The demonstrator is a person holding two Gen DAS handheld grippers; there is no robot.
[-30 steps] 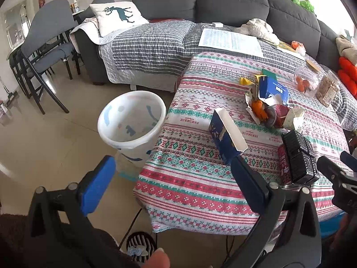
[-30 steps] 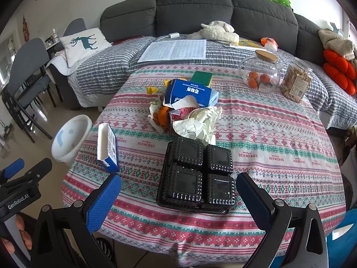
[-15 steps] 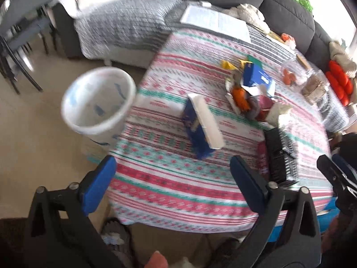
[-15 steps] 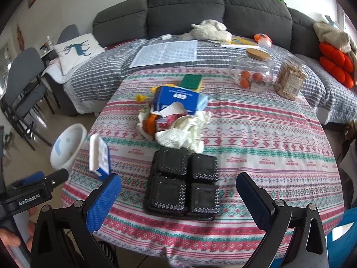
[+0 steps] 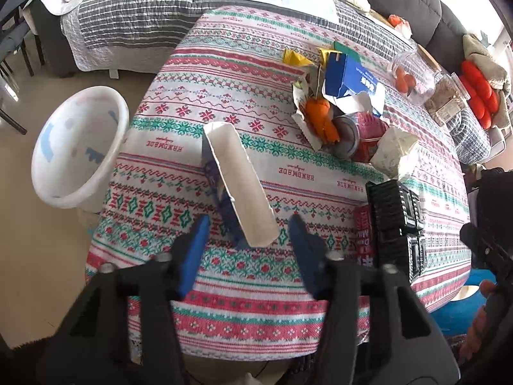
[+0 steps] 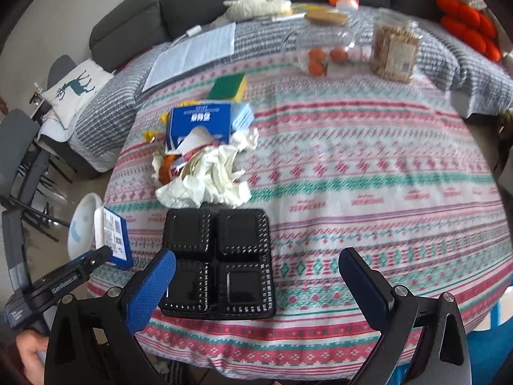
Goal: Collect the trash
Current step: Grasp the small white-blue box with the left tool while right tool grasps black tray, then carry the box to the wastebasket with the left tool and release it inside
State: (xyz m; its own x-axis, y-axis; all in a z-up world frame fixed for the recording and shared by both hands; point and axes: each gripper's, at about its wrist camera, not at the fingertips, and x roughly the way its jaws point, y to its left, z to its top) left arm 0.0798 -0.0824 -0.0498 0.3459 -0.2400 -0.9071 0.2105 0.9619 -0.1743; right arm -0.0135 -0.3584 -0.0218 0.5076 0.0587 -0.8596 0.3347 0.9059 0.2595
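A blue-and-white carton (image 5: 239,189) stands on its long edge near the table's left side. My left gripper (image 5: 250,240) hovers over its near end with the jaws closing. The carton sits between the fingers (image 5: 195,250), and a gap shows on each side. In the right wrist view, my right gripper (image 6: 256,276) is open above a black four-cell plastic tray (image 6: 218,260). A trash pile lies behind the tray: crumpled paper (image 6: 208,179), a crushed red can (image 5: 362,134) and orange peel (image 5: 320,118). A white bin (image 5: 77,150) stands on the floor left of the table.
A blue tissue box (image 6: 205,122), a green sponge (image 6: 229,86), a glass jar with oranges (image 6: 323,48) and a snack jar (image 6: 396,51) stand farther back on the patterned tablecloth (image 6: 352,192). A grey sofa with a paper sheet (image 6: 195,51) lies beyond. Chairs (image 6: 22,160) stand at the left.
Both grippers moved forward over the table and tipped downward. The left jaws narrowed from wide open around the carton's near end. The right gripper came over the black tray, still open.
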